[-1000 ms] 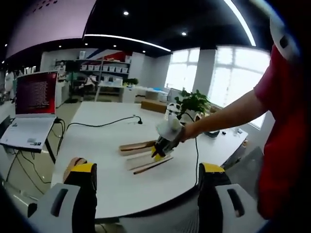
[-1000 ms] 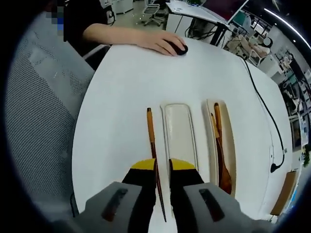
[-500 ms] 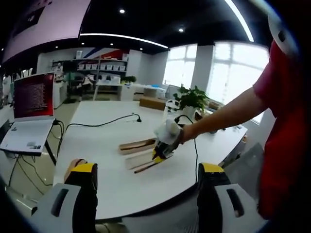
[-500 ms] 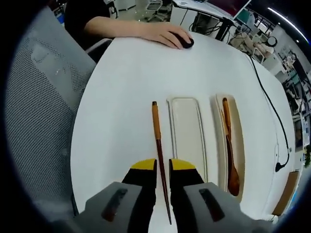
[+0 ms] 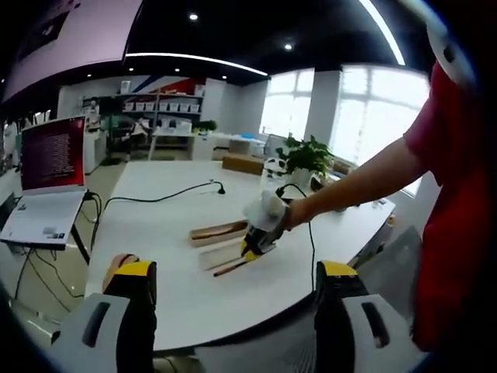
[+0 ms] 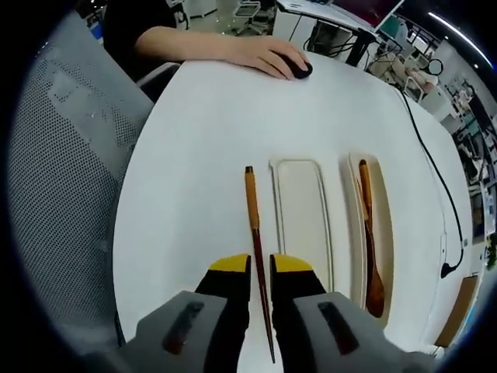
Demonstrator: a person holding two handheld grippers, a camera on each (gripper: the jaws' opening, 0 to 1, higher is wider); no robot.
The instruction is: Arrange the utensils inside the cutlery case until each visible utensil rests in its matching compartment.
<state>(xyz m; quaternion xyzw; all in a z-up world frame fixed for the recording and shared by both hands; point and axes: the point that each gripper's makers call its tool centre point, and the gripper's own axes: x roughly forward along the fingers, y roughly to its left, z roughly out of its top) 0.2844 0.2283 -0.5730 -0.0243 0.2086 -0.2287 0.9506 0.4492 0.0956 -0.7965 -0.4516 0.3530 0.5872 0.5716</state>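
Pinching chopstick [image 6: 254, 233], right hand-held gripper [image 6: 260, 268] nearly closed; left hand-held gripper [image 5: 233, 284] wide open (holding nothing).

- In the right gripper view, the thin end of the chopsticks [image 6: 255, 249] passes between the jaws of the right gripper [image 6: 260, 273], so it cannot be told if the pads touch it or whether it is one stick or a pair.
- The bowl of the wooden spoon [image 6: 370, 252] is dark and its shape is unclear.
- The person at the far side of the table [image 6: 186, 140] is cut off by the edge; a forearm and a hand [image 6: 264, 56] on a mouse [image 6: 299, 70] remain.
- In the left gripper view, the utensils under the other gripper [image 5: 258, 233] are too small to tell apart.
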